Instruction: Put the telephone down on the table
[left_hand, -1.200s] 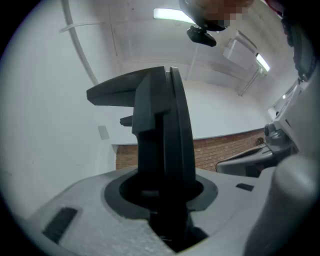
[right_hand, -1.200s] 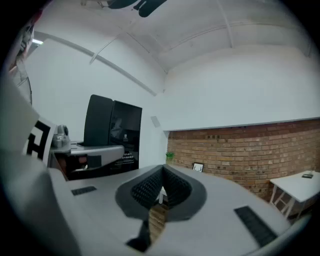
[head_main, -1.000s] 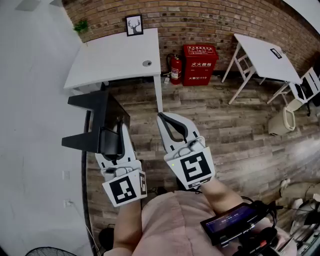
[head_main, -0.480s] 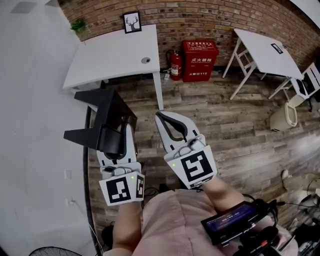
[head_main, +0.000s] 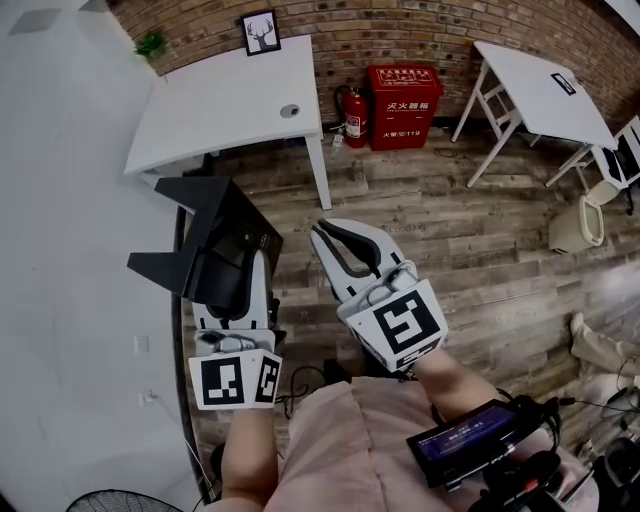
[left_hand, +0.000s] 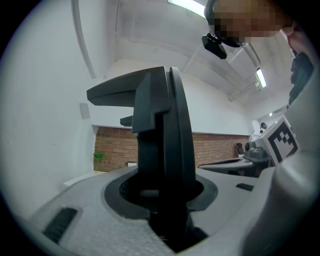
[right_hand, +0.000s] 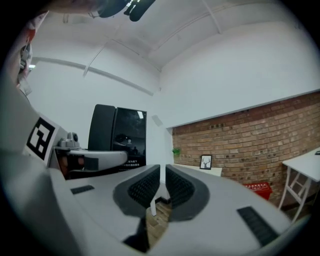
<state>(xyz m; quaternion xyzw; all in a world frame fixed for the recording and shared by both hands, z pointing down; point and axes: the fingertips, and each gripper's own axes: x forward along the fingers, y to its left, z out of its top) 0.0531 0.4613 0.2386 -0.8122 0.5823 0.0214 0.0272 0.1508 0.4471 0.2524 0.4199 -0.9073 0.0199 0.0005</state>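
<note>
My left claw (head_main: 236, 285) is clamped on the telephone (head_main: 215, 215), a black, angular thing that stands up between the pads. In the left gripper view its dark body fills the gap, with both pads pressed against its sides. A flat wing juts out near its top towards the white wall. From the head view the telephone hangs in the air over the wood floor (head_main: 450, 230), close to that wall. It is well short of the white tabletop (head_main: 220, 110) ahead and not resting on anything.

My right claw (head_main: 342, 240) floats just beside it, to the right, pointing the same way. It carries nothing. Its jaws have just been opening, and the right gripper view shows only a slim slit between the ribbed pads, with floor visible through it.

On the tabletop a framed deer picture (head_main: 260, 32) leans at the brick wall, and a small round object (head_main: 290, 111) sits near the right edge. It is too small for me to say what it is, perhaps a cable hole. Past the table's leg stand a fire extinguisher (head_main: 350, 115) and a red cabinet (head_main: 405, 92). A second white table (head_main: 540, 85) stands further right.
</note>
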